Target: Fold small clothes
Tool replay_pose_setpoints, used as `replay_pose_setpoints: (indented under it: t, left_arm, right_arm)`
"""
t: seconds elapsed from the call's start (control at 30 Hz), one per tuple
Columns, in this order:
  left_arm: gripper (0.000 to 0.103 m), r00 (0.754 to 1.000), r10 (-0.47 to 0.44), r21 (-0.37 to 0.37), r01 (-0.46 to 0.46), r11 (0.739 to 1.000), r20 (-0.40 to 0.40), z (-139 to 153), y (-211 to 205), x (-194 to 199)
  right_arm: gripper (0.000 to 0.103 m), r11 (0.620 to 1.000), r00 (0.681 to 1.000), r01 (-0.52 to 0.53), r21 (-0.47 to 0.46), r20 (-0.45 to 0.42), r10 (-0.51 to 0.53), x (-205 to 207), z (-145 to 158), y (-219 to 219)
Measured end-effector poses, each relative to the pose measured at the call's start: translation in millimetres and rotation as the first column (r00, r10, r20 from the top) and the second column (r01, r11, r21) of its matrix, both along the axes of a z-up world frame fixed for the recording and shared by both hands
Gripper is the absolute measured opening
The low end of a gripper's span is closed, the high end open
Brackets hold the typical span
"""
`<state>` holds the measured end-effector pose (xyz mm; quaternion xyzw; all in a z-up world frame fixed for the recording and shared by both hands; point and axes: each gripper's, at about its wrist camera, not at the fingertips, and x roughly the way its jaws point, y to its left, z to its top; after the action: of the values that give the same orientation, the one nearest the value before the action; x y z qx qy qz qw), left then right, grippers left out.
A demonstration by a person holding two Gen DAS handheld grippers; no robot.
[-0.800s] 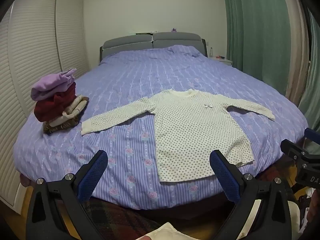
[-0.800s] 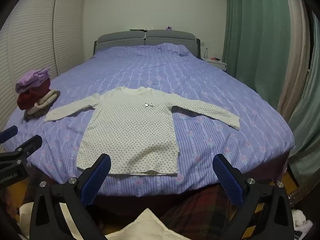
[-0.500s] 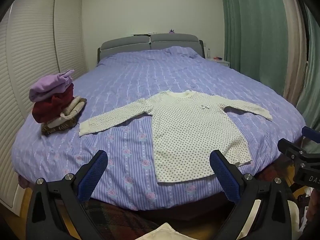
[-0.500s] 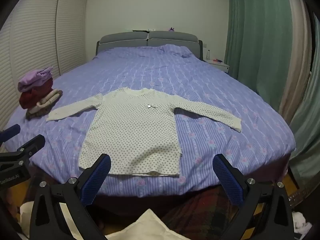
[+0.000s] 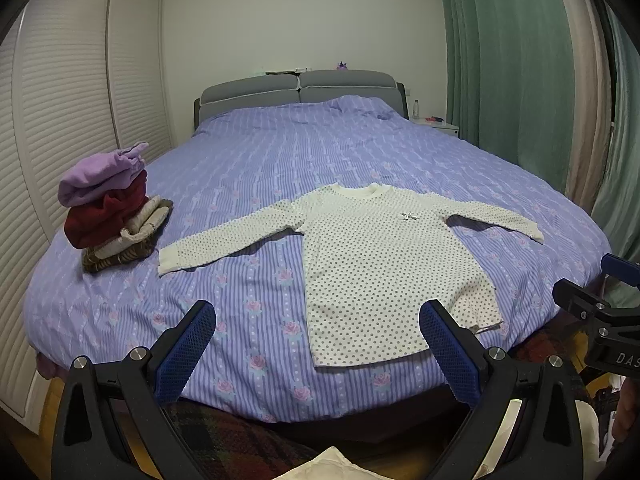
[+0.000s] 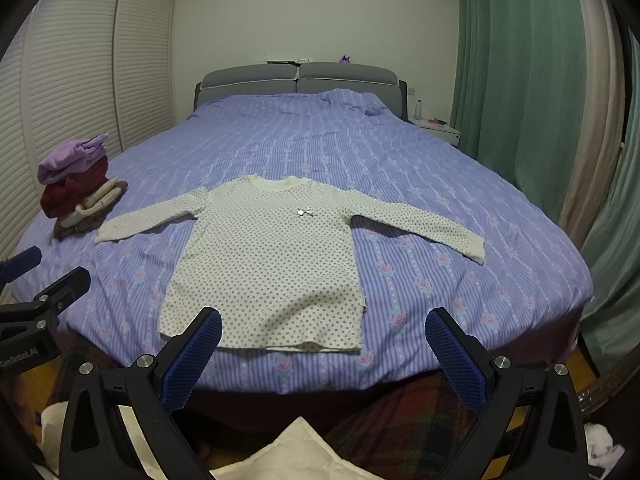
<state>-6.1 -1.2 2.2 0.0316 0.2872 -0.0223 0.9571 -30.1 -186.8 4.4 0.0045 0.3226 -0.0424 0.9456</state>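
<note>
A wide bed (image 5: 280, 168) with a purple striped cover printed with roses fills both views, its grey headboard (image 5: 298, 90) against the far wall. White louvred wardrobe doors (image 5: 68, 92) stand along the left side and green curtains (image 5: 500, 60) hang on the right. A cream long-sleeved top with small dots (image 5: 384, 272) lies flat and face up on the near half of the bed, both sleeves stretched out to the sides, its hem close to the near edge and a small bow on the chest. On the left side of the bed, well apart from the top's body and near its left cuff, sits a stack of folded clothes (image 5: 108, 208), lilac on top, dark red below, then cream and brown. The left gripper (image 5: 318, 346) and the right gripper (image 6: 322, 346) both hover before the near edge of the bed, jaws spread wide with nothing between them.
</note>
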Motion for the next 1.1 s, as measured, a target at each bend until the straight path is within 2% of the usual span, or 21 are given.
replay_pose_setpoints:
  t: [1.1]
  left_arm:
    - [0.103, 1.0, -0.003, -0.003, 0.003, 1.0, 0.007, 1.2, -1.2, -2.4]
  right_arm:
    - [0.103, 1.0, 1.0, -0.006, 0.011, 0.004, 0.006, -1.2, 2.0, -0.5]
